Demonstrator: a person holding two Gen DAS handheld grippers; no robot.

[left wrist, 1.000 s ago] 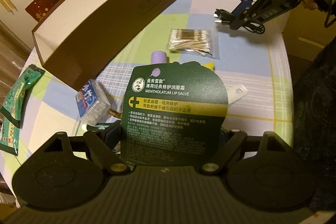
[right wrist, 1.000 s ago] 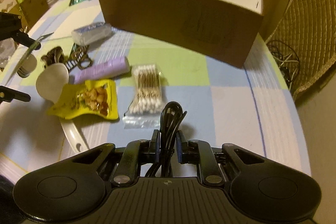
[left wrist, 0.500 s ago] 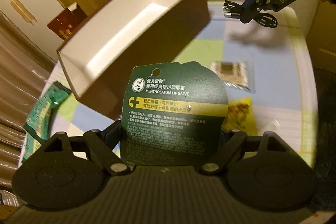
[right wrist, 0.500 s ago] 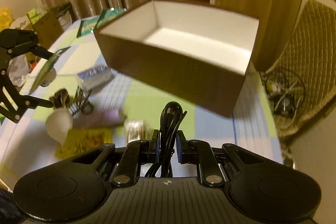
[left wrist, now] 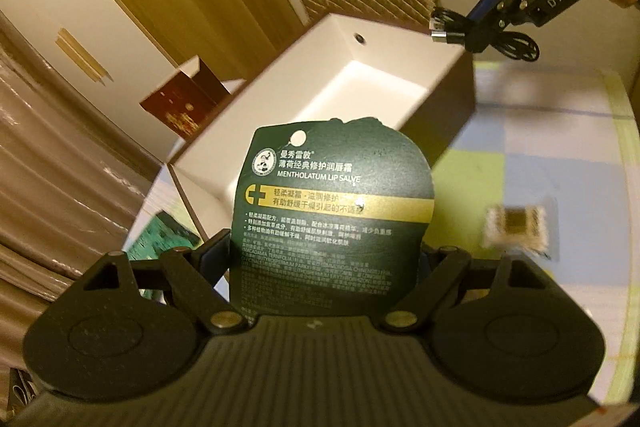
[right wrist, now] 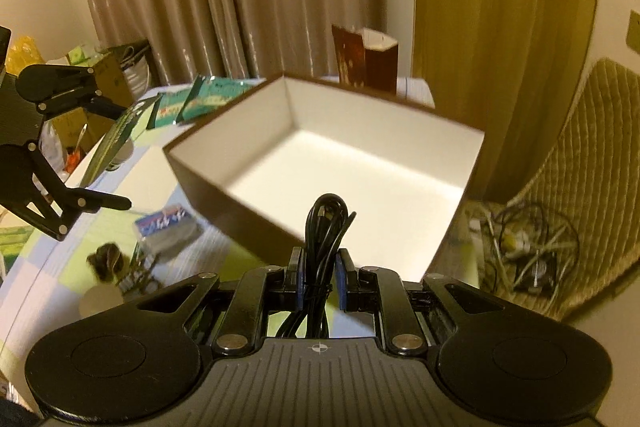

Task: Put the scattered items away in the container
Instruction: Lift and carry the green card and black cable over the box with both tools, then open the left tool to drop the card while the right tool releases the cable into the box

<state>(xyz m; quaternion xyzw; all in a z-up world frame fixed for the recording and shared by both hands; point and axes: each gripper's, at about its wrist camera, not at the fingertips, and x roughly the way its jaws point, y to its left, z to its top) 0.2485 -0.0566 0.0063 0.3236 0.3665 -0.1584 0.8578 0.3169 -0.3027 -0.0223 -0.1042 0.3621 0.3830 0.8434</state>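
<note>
- The counter (left wrist: 560,155) has a checked cloth in green, blue and white.
- The box (right wrist: 400,163) sits on the counter. It is brown outside and white inside. Nothing can be seen in it.
- The left claw (left wrist: 332,255) pinches a wide green lip salve card (left wrist: 332,211). The card stands upright in front of the box.
- The right claw (right wrist: 322,283) is pressed tight on a coiled black cable (right wrist: 326,227). The cable loop sticks up, in front of the near wall of the box.
- In the left view, the right claw hangs in the air above the far end of the box.
- Green packets (right wrist: 200,103) lie on the counter, left of the box.
- A cotton swab bag (left wrist: 516,227) lies on the counter, well apart from the box. It looks blurry.
</note>
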